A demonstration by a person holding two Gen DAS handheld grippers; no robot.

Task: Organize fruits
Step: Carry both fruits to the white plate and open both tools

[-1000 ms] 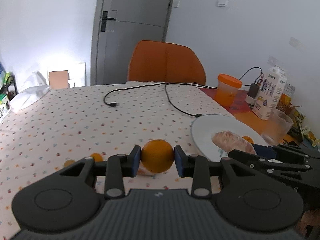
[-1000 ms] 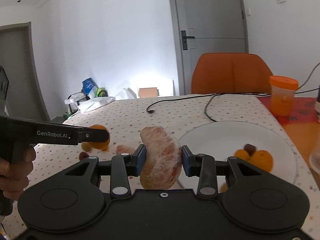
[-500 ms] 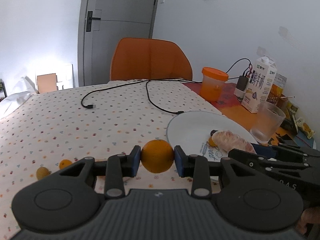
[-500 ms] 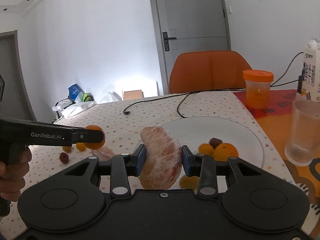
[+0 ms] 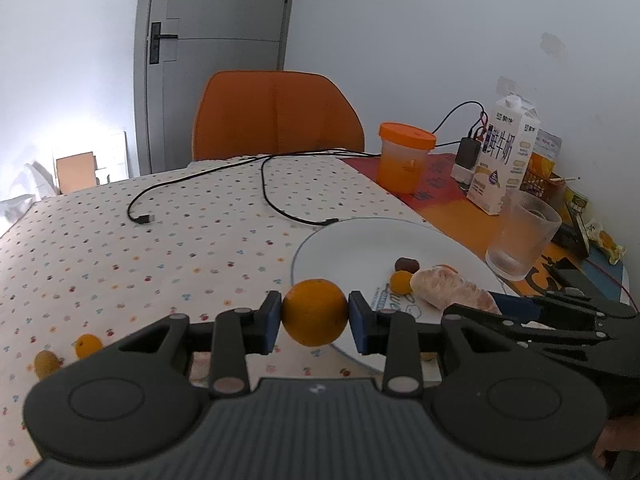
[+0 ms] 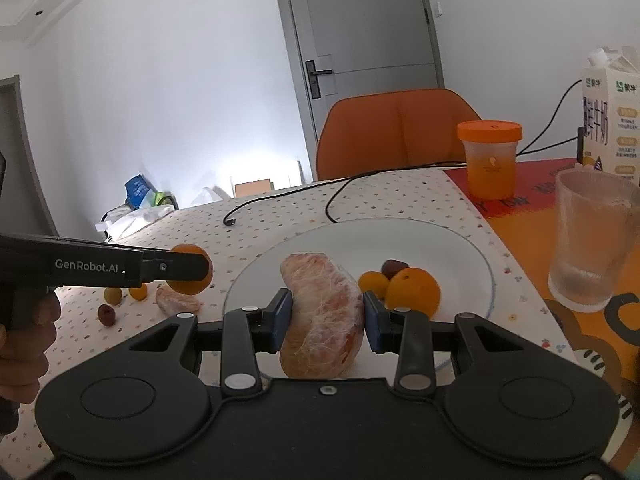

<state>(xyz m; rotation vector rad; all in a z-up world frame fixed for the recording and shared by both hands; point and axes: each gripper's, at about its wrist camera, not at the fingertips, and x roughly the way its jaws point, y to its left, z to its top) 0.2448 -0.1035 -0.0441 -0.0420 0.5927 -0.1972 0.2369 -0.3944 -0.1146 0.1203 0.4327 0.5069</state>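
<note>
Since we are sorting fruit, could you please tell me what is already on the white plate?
On the white plate lie an orange, a smaller orange fruit and a dark red fruit. The grapefruit segment held in front hides part of the plate.

An orange chair (image 5: 276,114) stands at the far edge of the counter (image 5: 160,240), in front of a grey door (image 5: 216,40). Black cables (image 5: 264,184) trail over the dotted cloth. On the red mat sit an orange-lidded jar (image 5: 404,156), a milk carton (image 5: 502,152) and — nearest — an empty ribbed glass (image 5: 522,236).
</note>
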